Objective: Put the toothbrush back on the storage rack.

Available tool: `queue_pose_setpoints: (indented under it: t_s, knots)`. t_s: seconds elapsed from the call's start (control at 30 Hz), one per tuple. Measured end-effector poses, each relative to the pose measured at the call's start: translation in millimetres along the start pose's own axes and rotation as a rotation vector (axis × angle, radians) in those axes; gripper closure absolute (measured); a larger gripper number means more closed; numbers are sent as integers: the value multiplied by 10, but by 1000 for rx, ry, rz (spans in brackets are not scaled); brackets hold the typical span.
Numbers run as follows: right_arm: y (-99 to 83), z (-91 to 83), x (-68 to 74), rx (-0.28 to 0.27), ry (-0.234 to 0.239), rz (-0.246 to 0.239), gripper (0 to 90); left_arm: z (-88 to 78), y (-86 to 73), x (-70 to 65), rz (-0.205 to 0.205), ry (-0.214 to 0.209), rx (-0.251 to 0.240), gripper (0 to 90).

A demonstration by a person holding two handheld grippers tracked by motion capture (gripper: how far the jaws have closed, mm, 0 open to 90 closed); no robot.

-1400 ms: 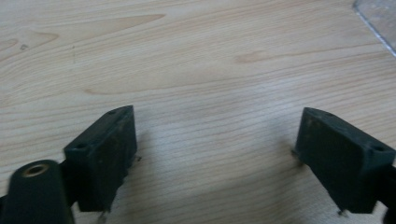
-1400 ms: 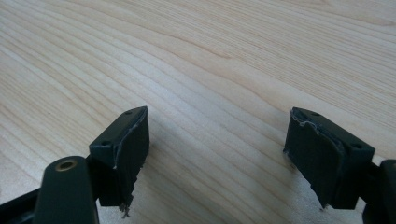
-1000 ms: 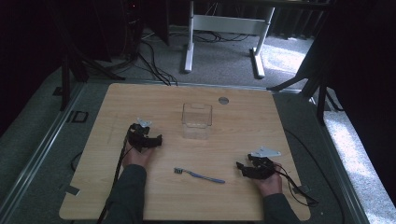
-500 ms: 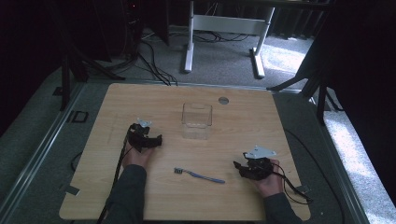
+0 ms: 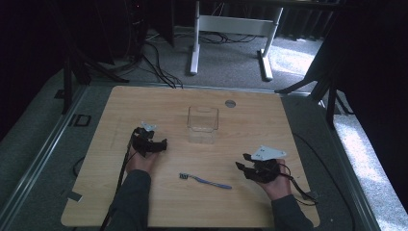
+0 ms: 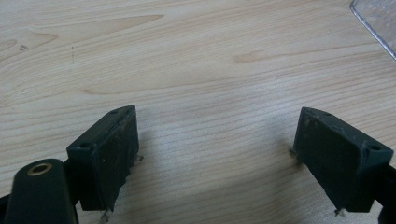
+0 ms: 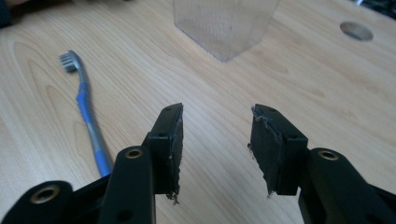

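A blue and grey toothbrush (image 5: 206,180) (image 7: 87,112) lies flat on the wooden table (image 5: 250,120), bristle head to the left in the high view. A clear square plastic cup (image 5: 202,120) (image 7: 223,23) stands upright at the table's middle. My right gripper (image 5: 243,168) (image 7: 217,140) hovers above the table, just right of the toothbrush's handle end; its jaws have just been closing, a gap remains and nothing is between them. My left gripper (image 5: 162,143) (image 6: 217,154) rests low over the table left of the cup, jaws wide open and empty; the cup's corner (image 6: 378,18) shows at the upper right.
A round hole (image 5: 230,103) (image 7: 356,31) sits in the tabletop behind the cup. Cables trail from both grippers toward the near edge. Beyond the table's far edge are a white desk frame (image 5: 231,29) and floor cables.
My right gripper has risen off the table and shifted slightly left, toward the toothbrush's handle end. The left gripper, toothbrush and cup have not moved.
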State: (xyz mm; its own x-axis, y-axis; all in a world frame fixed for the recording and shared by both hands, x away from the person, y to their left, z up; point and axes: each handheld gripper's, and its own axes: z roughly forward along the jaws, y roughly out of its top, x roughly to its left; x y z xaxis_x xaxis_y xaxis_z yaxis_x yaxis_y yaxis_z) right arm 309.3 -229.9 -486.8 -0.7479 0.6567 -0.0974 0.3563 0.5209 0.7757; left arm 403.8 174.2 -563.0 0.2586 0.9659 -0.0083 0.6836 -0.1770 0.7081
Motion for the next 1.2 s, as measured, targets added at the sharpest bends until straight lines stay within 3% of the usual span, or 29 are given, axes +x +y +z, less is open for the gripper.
queue_pose_setpoints:
  t_s: [0.13,0.27,0.37,0.67,0.97,1.2]
  knots:
    - [69,-17,38,-4,6,-24,571,2,1,0,0,0,-1,143]
    - [228,0,114,9,19,-78,606,3,3,1,0,0,-1,143]
    - [258,8,131,9,25,-84,608,3,3,1,0,-1,-1,144]
    - [598,88,235,-3,125,-128,615,3,3,0,0,-1,-1,144]
    - [890,197,354,26,170,-208,622,6,4,0,-1,-1,-2,144]
    - [1113,354,438,30,224,-228,626,6,4,0,-1,-1,-2,145]
